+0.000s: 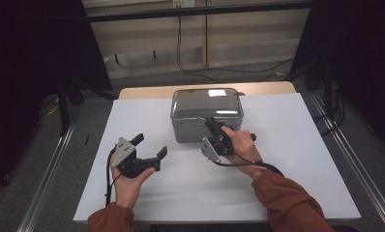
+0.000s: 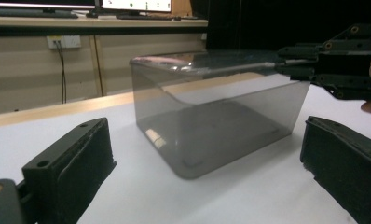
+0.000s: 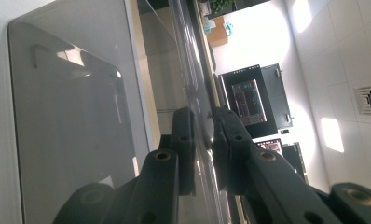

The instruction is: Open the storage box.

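Left gripper [image 1: 151,148] first: jaws spread wide with nothing between them, held low over the white table sheet [image 1: 287,159], cradled palm-up in my left hand [image 1: 127,183]. From its own view the two black pads [image 2: 72,158] frame the target ahead and slightly right.

Centre: smoky grey translucent plastic box [image 1: 206,116], rectangular with rounded corners, sits toward the far middle of the sheet, long axis running across the table. A clear flat lid [image 2: 211,63] lies on top; I can't tell whether it is seated or lifted a little at the front edge.

Right gripper [image 1: 214,126]: clamped on the lid's near rim, at the front edge of the box. In the right gripper view both pads [image 3: 186,140] press the thin clear edge from either side.

Relation that matters: the box lies forward and to the right of the free left gripper, well apart from it, while the right hand [image 1: 241,145] is already at it. My guess is that the left should come in to steady the box's left end.

Hard to read: box contents, if any, behind the tint and glare; no hinge or latch made out.
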Demonstrator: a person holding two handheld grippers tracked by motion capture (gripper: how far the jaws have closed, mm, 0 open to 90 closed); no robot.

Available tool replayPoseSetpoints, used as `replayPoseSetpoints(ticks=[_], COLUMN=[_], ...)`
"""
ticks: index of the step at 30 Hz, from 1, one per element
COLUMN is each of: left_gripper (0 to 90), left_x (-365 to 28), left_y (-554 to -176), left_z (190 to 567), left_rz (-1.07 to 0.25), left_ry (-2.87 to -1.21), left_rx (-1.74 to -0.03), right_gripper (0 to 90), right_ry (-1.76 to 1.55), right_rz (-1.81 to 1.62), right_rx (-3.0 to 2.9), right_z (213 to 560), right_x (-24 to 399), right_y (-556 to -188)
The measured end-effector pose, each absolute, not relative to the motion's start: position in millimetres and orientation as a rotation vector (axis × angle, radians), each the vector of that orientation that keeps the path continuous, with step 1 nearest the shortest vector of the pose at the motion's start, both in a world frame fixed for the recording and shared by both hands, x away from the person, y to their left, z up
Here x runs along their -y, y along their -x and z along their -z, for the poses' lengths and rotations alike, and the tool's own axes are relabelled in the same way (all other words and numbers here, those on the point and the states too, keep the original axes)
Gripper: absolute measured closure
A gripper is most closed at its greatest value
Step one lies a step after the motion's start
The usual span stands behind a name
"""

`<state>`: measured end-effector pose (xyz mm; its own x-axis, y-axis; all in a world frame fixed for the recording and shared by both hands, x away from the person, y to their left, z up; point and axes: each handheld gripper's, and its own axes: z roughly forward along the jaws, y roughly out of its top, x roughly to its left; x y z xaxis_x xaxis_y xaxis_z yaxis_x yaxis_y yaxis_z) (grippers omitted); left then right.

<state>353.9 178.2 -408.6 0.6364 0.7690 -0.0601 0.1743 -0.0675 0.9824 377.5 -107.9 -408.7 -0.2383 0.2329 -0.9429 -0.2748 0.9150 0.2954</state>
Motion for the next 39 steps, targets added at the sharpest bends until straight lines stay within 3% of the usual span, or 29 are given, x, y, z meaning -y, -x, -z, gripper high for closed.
replayPoseSetpoints(ticks=[31, 39], left_gripper=[3.4, 3.5], left_x=[-139.8, -130.4], left_y=[-411.1, -426.4], left_z=[401.9, 395.5], left_rz=[-0.575, -0.627], left_ry=[-1.597, -1.644], left_rx=[-0.783, -0.715], right_gripper=[80.0, 80.4], right_ry=[0.015, 0.004], right_rz=[-0.51, -0.519], right_rx=[-1.728, -1.721], right_z=[392.8, 387.1], right_x=[109.3, 110.7], right_y=[-383.6, -385.7])
